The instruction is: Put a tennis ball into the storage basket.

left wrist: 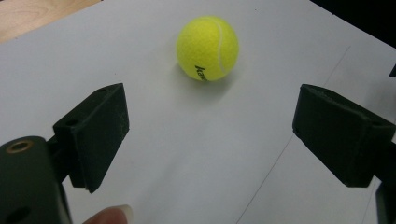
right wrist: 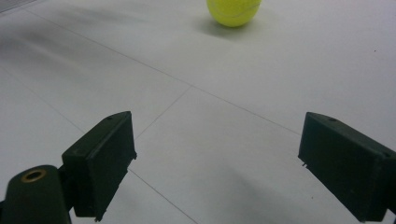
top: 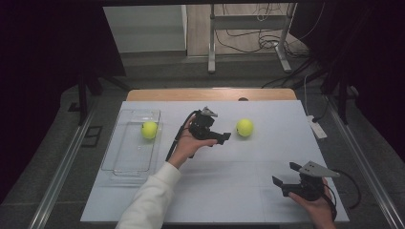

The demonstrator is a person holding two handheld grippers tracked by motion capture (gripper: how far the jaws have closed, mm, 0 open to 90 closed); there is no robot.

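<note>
Nearest the person, at the worktop's (top: 229, 191) front right corner, the right hand-held gripper (top: 285, 177) sits in a hand just above the pale surface; its two black jaws stand wide apart with nothing between them, and a grey three-cornered plate rides on top of it; in the right gripper view those jaws frame bare white worktop crossed by thin seam lines, with a yellow tennis ball (right wrist: 233, 11) far ahead at the top edge. Farther in, a white sleeve (top: 149, 195) rises from the bottom of the high view and leads to the left hand (top: 186, 143), which carries the left hand-held gripper (top: 224, 138) near the middle of the worktop; its jaws point toward the right, also spread wide and empty. Just beyond its tips, near but not touching, the same tennis ball (top: 244, 127) rests on the bare surface; the left gripper view shows this ball (left wrist: 208, 48) ahead of the open jaws and clear of them both, a white seam curving over it and dark lettering low on its side. To the left of that hand lies a clear plastic tray (top: 125, 162), long and shallow, with a second yellow tennis ball (top: 149, 130) inside near its far right corner. Beyond the white covering, a strip of wooden table edge (top: 210, 94) shows.
</note>
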